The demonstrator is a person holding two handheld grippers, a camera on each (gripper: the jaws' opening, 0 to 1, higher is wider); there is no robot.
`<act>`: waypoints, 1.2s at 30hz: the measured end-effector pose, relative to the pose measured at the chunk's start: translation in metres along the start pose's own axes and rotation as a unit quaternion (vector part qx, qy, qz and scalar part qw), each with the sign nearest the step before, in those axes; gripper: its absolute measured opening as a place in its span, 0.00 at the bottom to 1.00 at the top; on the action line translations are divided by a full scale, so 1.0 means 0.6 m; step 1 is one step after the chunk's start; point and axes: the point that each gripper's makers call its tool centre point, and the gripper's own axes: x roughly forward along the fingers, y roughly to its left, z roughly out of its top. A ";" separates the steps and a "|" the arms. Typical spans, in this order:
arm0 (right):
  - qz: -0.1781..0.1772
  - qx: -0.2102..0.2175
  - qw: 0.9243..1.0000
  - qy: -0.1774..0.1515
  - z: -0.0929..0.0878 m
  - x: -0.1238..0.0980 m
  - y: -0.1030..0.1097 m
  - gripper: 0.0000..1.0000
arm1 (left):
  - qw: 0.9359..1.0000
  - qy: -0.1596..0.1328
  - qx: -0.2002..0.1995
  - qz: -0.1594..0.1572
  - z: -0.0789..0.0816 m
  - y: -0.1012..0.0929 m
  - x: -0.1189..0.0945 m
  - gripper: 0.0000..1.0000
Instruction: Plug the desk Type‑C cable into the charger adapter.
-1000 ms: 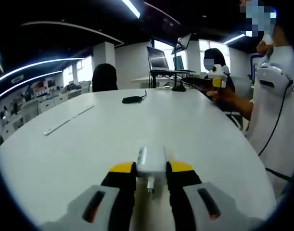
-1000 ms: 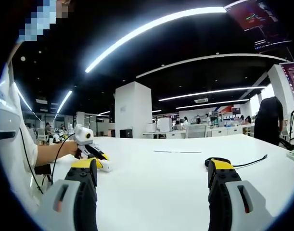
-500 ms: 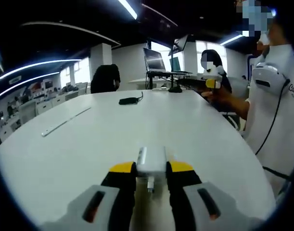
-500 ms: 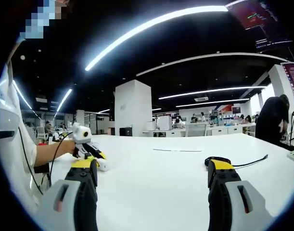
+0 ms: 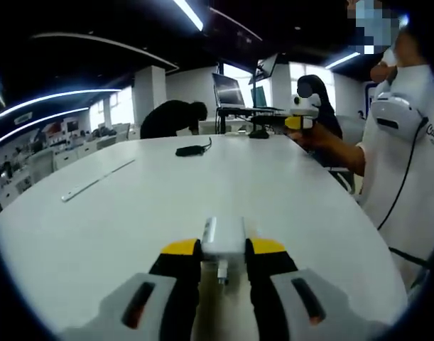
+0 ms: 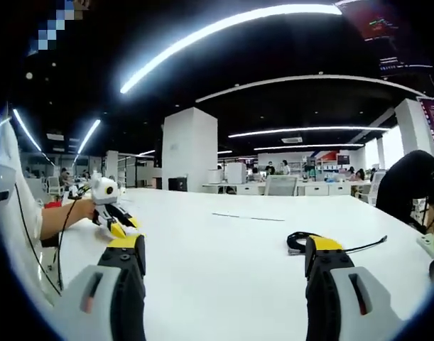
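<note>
The left gripper (image 5: 222, 257) pinches the small, rigid white charger adapter (image 5: 224, 238); right gripper (image 6: 224, 259) jaws spread, the limp black cable (image 6: 299, 241) at one o'clock probably best gripped at its plug.

Both views low over white table (image 5: 288, 192), facing each other.

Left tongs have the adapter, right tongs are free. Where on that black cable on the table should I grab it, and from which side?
Judging from the right gripper view, take the black cable on the straight tail just beyond its coiled end, coming down from above with the open right tongs across it. The coil lies flat on the white table; which end carries the plug is too small to tell.
</note>
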 end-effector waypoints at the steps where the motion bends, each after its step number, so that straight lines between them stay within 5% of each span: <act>1: -0.003 -0.004 1.000 0.009 -0.003 0.004 -0.003 0.95 | 1.000 -0.001 0.000 0.000 0.000 0.000 0.000 0.25; 36: 0.023 0.025 0.995 0.091 -0.019 0.126 -0.110 0.95 | 1.000 -0.017 -0.005 0.006 0.000 0.003 -0.002 0.25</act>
